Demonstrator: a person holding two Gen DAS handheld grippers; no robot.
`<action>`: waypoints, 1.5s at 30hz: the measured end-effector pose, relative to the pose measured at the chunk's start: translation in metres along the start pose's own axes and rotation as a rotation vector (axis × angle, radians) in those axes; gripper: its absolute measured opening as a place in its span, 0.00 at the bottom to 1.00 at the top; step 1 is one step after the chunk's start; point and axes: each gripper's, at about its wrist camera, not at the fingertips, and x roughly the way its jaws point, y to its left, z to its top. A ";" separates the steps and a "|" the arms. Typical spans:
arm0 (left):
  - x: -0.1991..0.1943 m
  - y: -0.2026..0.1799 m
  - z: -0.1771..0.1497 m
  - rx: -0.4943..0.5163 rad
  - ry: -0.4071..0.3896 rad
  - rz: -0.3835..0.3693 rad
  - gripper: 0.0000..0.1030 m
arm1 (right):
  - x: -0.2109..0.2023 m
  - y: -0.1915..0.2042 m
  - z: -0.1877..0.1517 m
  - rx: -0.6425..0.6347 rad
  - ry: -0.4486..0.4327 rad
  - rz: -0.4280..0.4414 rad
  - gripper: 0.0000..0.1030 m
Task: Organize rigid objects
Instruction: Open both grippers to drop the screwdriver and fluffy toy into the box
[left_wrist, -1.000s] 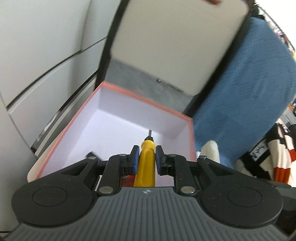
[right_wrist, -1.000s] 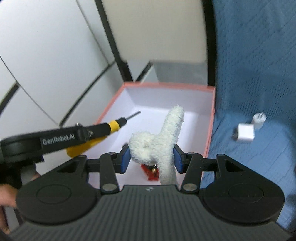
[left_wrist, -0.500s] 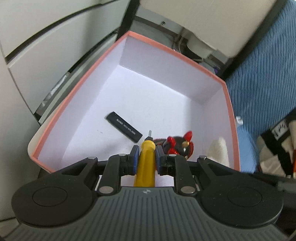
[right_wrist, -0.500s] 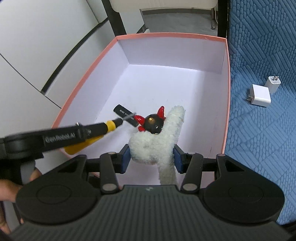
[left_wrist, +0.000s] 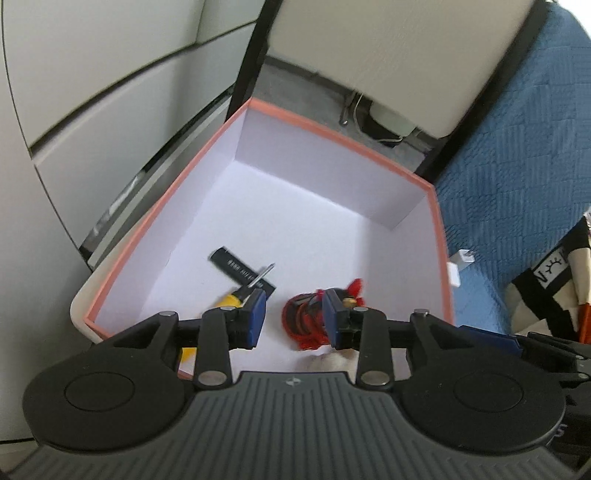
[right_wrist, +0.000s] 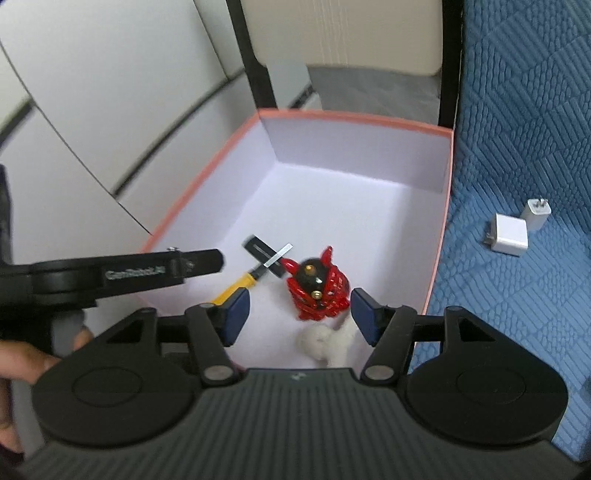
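A white box with a pink rim (left_wrist: 332, 131) (right_wrist: 354, 117) lies open below both grippers. Inside lie a yellow-handled screwdriver (left_wrist: 236, 298) (right_wrist: 236, 286), its tip across a black flat stick (left_wrist: 236, 266) (right_wrist: 258, 252), a red and black figurine (left_wrist: 306, 323) (right_wrist: 319, 290), and a white fluffy toy (right_wrist: 327, 341) (left_wrist: 332, 360) at the near wall. My left gripper (left_wrist: 293, 319) is open and empty above the screwdriver and figurine. My right gripper (right_wrist: 299, 314) is open and empty above the figurine and the fluffy toy.
Two white plug adapters (right_wrist: 511, 236) (right_wrist: 536, 213) lie on the blue quilted cover (right_wrist: 517, 295) right of the box. White cabinet panels (right_wrist: 110, 110) stand on the left. A striped cloth (left_wrist: 554, 288) lies at the right in the left wrist view.
My left gripper opened and the screwdriver dropped into the box. My right gripper opened and the white fluffy toy dropped beside the figurine. Both grippers have lifted back a little.
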 end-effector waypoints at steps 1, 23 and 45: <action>-0.004 -0.005 0.000 0.008 -0.009 -0.004 0.38 | -0.007 -0.002 -0.001 0.007 -0.016 0.006 0.61; -0.103 -0.125 -0.057 0.132 -0.159 -0.149 0.46 | -0.142 -0.064 -0.067 0.079 -0.336 -0.096 0.61; -0.131 -0.190 -0.148 0.203 -0.178 -0.172 0.46 | -0.195 -0.117 -0.159 0.099 -0.368 -0.242 0.61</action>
